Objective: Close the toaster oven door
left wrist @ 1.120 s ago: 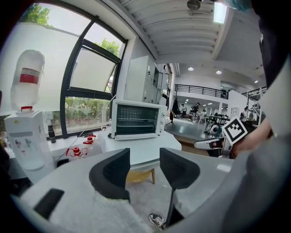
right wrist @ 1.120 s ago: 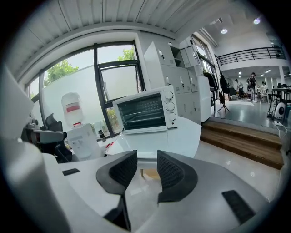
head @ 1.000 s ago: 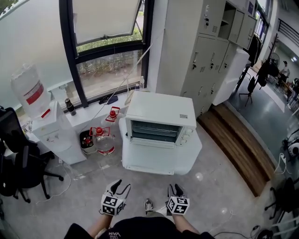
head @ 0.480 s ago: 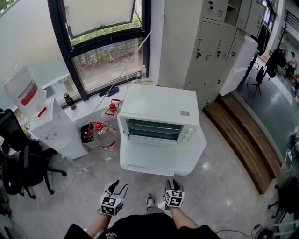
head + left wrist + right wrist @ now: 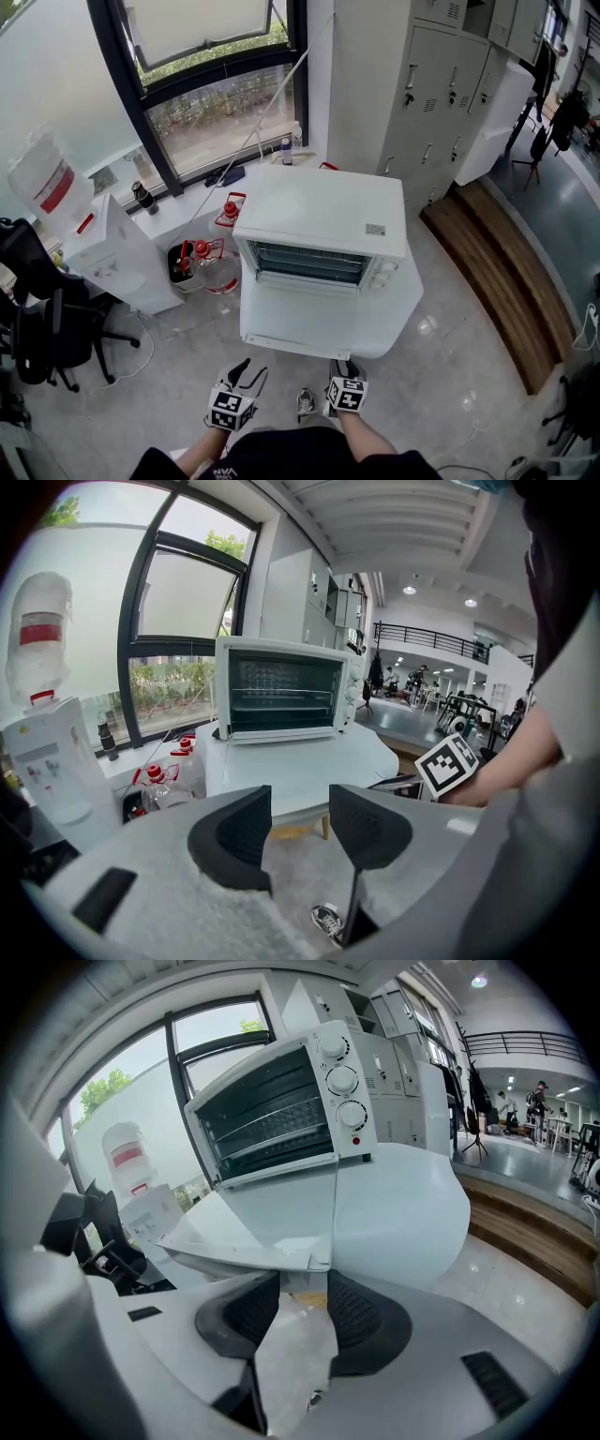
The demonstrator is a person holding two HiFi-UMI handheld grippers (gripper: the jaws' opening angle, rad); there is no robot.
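Note:
A white toaster oven (image 5: 323, 211) stands on a white table (image 5: 403, 309), its door (image 5: 295, 323) hanging open and lying flat toward me. In the right gripper view the oven (image 5: 281, 1115) looms close. The door's front edge (image 5: 272, 1252) sits just past the tips of my right gripper (image 5: 302, 1288). That gripper's jaws have just been opening and stand open, with nothing pressed between the pads. In the head view my right gripper (image 5: 345, 367) is at the door's front edge. My left gripper (image 5: 251, 371) hovers lower left of the door, open and empty (image 5: 300, 808).
A water dispenser (image 5: 108, 258) and water jugs with red caps (image 5: 211, 272) stand left of the table. A black office chair (image 5: 47, 328) is at far left. Grey lockers (image 5: 441, 84) and a wooden step (image 5: 497, 281) lie to the right. A shoe (image 5: 302, 403) shows between the grippers.
Both grippers have come forward and down toward the oven. The right gripper now reaches the open door's front edge; the oven looks nearer.

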